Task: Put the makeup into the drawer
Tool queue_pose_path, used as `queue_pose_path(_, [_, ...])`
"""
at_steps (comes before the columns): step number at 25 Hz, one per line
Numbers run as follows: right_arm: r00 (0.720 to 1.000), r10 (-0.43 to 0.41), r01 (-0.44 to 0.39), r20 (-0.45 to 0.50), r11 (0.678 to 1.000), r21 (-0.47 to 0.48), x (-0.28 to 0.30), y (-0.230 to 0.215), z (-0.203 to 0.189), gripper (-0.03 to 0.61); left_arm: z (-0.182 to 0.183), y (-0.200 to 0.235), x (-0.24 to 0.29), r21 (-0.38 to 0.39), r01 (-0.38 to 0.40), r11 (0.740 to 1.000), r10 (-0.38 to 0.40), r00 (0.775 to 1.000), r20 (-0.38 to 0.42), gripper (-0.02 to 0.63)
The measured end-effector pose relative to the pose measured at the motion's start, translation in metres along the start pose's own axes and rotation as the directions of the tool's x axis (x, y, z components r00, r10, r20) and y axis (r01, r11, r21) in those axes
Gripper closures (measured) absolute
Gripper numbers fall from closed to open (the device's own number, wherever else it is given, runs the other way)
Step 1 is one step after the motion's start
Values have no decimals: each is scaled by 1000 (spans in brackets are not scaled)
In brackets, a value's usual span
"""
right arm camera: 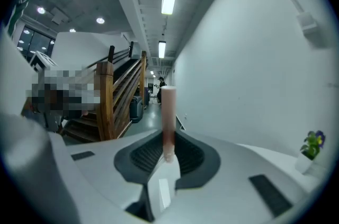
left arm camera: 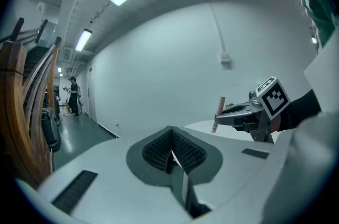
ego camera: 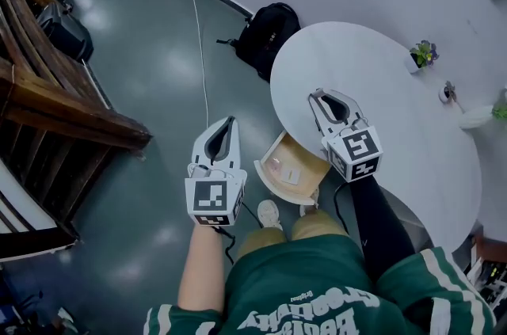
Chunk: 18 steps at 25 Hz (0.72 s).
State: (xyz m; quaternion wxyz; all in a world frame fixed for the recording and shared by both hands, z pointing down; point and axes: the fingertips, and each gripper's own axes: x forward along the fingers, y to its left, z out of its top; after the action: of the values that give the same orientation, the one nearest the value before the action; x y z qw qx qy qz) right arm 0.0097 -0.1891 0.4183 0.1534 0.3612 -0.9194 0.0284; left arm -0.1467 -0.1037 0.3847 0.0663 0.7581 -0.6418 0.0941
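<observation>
One pink makeup stick (right arm camera: 168, 122) is pinched in the right gripper (right arm camera: 167, 160), not yet in the open drawer (ego camera: 307, 159); left gripper (left arm camera: 172, 138) closed, empty.

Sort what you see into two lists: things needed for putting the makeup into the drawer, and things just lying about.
Needed: makeup tube, held in the right gripper; open drawer.
Lying about: backpack; potted plant; cable.

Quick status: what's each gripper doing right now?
Left gripper: closed, empty.
Right gripper: closed on a pink makeup tube.
</observation>
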Motion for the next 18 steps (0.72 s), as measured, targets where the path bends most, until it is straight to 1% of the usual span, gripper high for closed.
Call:
queue_pose_path(5, [1000,12,-12,10,1000,-13,-28,40,6,506,8,-4,-19,14,40,999,-40,999,27,614])
queue_pose_path(8, [1000,11,-10,21,1000,-18,-41,57,8,506,13,-7,-29,17,62,998,-63,997,47,615])
queue_pose_path(12, [1000,9,-9,25,1000,-20,-52,69,7,506,12,-12,-37,21,81,997,-82,995,54,614])
queue_pose_path(18, [1000,13,-13,12,1000,-23,-53,77,3,506,10,-13,-42,28,92,995,-93,994,51,614])
